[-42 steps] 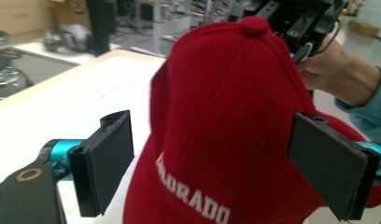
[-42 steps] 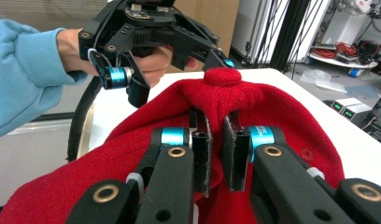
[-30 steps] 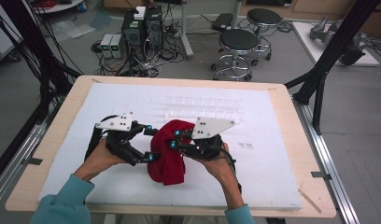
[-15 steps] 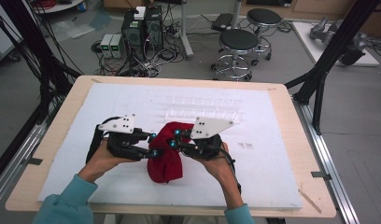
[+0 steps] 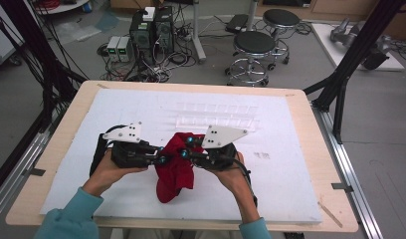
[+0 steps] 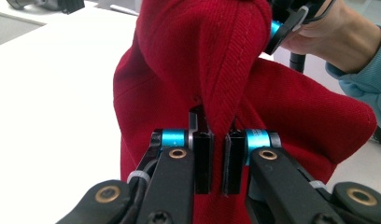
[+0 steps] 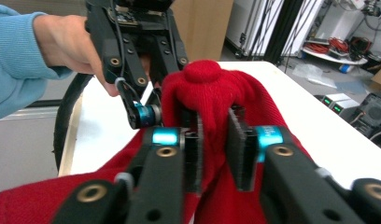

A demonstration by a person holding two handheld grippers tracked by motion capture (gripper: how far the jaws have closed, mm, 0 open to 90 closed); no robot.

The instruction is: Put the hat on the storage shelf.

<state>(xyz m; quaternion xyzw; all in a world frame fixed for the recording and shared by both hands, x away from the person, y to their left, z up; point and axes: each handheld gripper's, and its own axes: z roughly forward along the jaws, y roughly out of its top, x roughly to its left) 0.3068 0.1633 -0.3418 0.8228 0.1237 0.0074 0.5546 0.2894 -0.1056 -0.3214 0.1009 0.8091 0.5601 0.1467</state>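
red cloth (image 5: 175,164) is held just above the white mat (image 5: 300,169), near its front edge. left gripper (image 6: 216,161) has just closed, jaws clamped on a seam fold. right gripper (image 7: 213,149) jaws have just been opening, narrow gap w/ cloth between, grip loosening. looks like a mid-handover; spreading or folding is left.

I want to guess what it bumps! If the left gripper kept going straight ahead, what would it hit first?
The red cloth its jaws already pinch; just beyond that, probably the right gripper, which faces it closely.
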